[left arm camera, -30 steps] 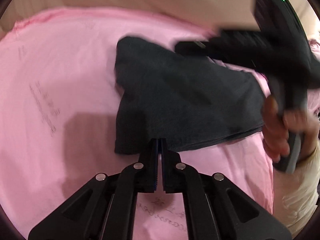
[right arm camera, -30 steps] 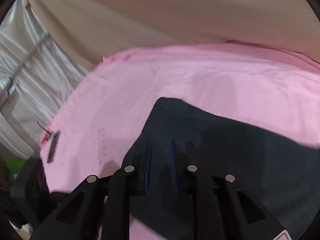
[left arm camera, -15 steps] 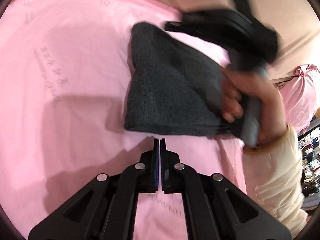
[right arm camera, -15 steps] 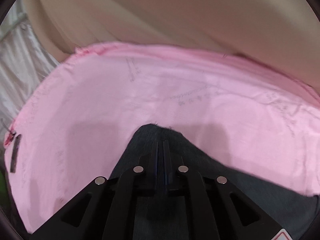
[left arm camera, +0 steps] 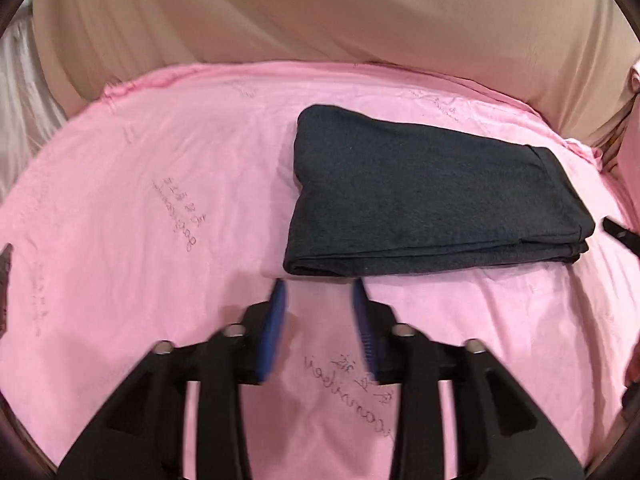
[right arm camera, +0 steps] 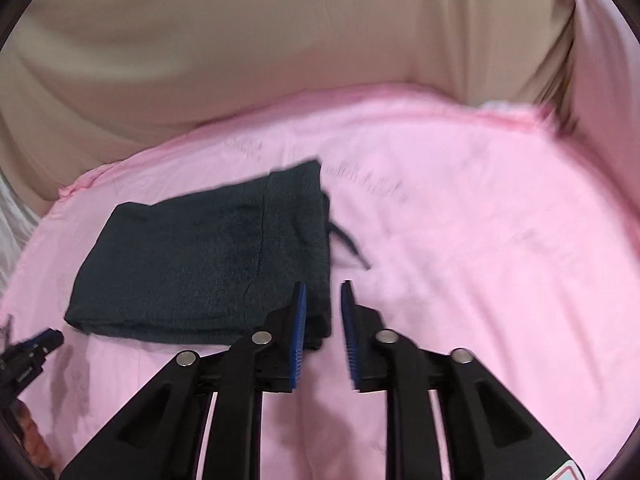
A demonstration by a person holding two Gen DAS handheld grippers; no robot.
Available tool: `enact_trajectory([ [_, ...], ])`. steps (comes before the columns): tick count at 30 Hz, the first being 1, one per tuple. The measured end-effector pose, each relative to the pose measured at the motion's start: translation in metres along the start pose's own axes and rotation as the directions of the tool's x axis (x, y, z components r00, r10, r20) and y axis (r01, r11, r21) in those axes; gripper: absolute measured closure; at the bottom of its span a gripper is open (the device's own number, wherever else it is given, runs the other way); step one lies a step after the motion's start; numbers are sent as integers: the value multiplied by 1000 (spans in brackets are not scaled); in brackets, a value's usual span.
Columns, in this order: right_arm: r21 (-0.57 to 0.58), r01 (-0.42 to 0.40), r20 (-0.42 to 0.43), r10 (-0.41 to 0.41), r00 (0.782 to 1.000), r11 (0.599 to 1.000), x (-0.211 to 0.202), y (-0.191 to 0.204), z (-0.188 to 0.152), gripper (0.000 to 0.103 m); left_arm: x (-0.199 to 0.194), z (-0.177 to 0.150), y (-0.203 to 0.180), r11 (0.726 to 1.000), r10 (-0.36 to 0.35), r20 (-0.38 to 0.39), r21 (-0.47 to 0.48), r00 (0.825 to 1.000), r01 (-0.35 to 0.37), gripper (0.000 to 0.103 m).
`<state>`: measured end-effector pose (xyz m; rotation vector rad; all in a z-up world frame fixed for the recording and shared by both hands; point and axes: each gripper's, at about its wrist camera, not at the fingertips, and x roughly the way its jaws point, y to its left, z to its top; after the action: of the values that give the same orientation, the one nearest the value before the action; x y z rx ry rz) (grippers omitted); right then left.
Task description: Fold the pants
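Observation:
The dark grey pants (left arm camera: pixel 424 196) lie folded into a compact rectangle on the pink sheet (left arm camera: pixel 160 208). My left gripper (left arm camera: pixel 320 286) is open and empty, just short of the bundle's near edge. In the right wrist view the pants (right arm camera: pixel 200 256) lie left of centre, with a drawstring (right arm camera: pixel 348 246) trailing off their right side. My right gripper (right arm camera: pixel 323 288) is open and empty at the bundle's near right corner, above it. The left gripper's tip (right arm camera: pixel 36 346) shows at the left edge of that view.
A beige fabric backdrop (left arm camera: pixel 320 12) rises behind the pink sheet. A pink bundle (right arm camera: pixel 600 60) hangs at the far right. Handwritten marks (left arm camera: pixel 180 216) are scattered on the sheet. The sheet's far edge (right arm camera: pixel 280 104) curves across the back.
Both grippers have opened and pulled back from the pants. The folded bundle now lies free on the sheet, and the right hand has left the left wrist view.

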<state>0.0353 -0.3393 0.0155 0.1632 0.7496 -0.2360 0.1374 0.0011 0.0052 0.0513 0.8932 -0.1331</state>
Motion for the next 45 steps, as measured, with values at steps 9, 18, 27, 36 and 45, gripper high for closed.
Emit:
enact_trajectory([
  [9, -6, 11, 80, -10, 997, 1000, -21, 41, -62, 55, -18, -20, -32, 993, 90, 206, 50, 974, -102, 11],
  [18, 8, 102, 141, -102, 985, 995, -35, 50, -79, 31, -5, -25, -23, 998, 61, 177, 0, 982, -62, 11],
  [27, 5, 122, 77, -122, 990, 993, -23, 49, -77, 30, -4, -27, -29, 996, 87, 189, 17, 978, -92, 10],
  [36, 3, 126, 65, -126, 990, 992, -21, 49, -77, 29, -5, -27, -28, 996, 87, 190, 12, 978, -91, 10],
  [45, 1, 127, 67, -127, 990, 992, -20, 48, -77, 28, -7, -26, -28, 995, 83, 200, 33, 976, -91, 10],
])
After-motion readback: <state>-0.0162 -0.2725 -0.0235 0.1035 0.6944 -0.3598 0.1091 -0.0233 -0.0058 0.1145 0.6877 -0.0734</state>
